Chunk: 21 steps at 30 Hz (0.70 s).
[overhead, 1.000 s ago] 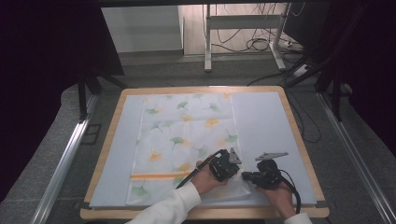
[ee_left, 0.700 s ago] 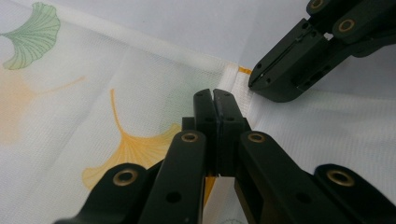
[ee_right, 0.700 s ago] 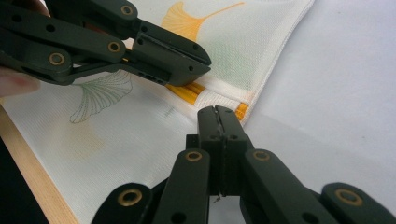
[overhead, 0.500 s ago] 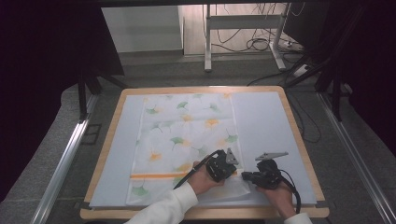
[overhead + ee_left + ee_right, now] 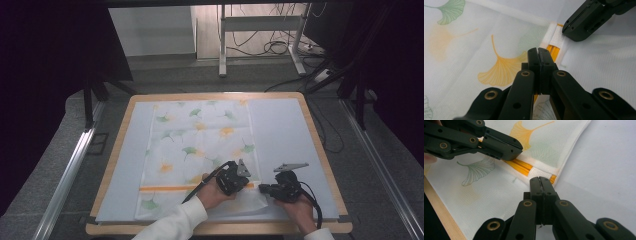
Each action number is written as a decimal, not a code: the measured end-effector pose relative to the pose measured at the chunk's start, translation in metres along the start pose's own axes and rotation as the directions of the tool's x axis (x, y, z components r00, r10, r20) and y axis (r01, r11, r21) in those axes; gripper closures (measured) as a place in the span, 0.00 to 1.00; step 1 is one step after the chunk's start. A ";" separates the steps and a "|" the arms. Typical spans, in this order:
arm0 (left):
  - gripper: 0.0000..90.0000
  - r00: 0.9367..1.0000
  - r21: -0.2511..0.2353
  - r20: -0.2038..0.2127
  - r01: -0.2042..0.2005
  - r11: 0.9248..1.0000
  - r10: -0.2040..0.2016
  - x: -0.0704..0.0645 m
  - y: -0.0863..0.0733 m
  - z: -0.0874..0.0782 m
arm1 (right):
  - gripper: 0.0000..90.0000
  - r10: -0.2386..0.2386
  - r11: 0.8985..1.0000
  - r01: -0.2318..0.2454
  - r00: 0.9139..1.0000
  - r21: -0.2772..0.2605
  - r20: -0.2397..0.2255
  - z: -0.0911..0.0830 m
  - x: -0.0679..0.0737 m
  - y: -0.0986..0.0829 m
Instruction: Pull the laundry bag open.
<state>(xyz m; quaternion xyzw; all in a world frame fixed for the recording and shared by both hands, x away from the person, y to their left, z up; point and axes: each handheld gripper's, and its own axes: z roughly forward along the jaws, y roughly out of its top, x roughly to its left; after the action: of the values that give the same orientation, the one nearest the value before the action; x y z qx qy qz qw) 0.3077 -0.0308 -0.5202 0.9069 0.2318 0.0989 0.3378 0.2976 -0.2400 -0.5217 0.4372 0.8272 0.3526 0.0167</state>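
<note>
The tabletop (image 5: 320,150) has a pale wooden rim and a light blue-grey surface. Directly on it lies a white cloth (image 5: 200,145) printed with green and yellow ginkgo leaves, spread flat from 12 o'clock down to 6 o'clock, left of centre, with an orange stripe (image 5: 165,188) crossing it near the 6 o'clock edge.

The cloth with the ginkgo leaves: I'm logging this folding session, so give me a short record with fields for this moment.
cloth: white ginkgo-print cloth, spread flat, near right corner rumpled
surface: pale blue mat on wooden table
orange stripe: across the cloth's near end
left gripper: jaws together, at the stripe near the cloth's right edge
right gripper: jaws together, at the near right corner
grip on cloth: cannot tell
</note>
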 end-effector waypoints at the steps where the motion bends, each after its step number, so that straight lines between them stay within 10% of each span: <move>1: 1.00 1.000 0.001 -0.002 -0.001 1.000 0.001 0.000 0.000 0.000 | 0.99 0.001 1.000 -0.001 1.000 0.000 -0.001 0.000 0.000 0.000; 21: 1.00 1.000 0.011 -0.016 0.003 1.000 -0.003 0.006 -0.012 -0.010 | 0.99 0.008 1.000 -0.008 1.000 0.001 -0.009 0.000 -0.001 0.000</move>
<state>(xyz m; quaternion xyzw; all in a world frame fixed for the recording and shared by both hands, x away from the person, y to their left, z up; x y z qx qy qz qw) 0.3053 -0.0148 -0.5203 0.9076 0.2365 0.1043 0.3309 0.2980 -0.2407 -0.5218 0.4391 0.8256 0.3542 0.0114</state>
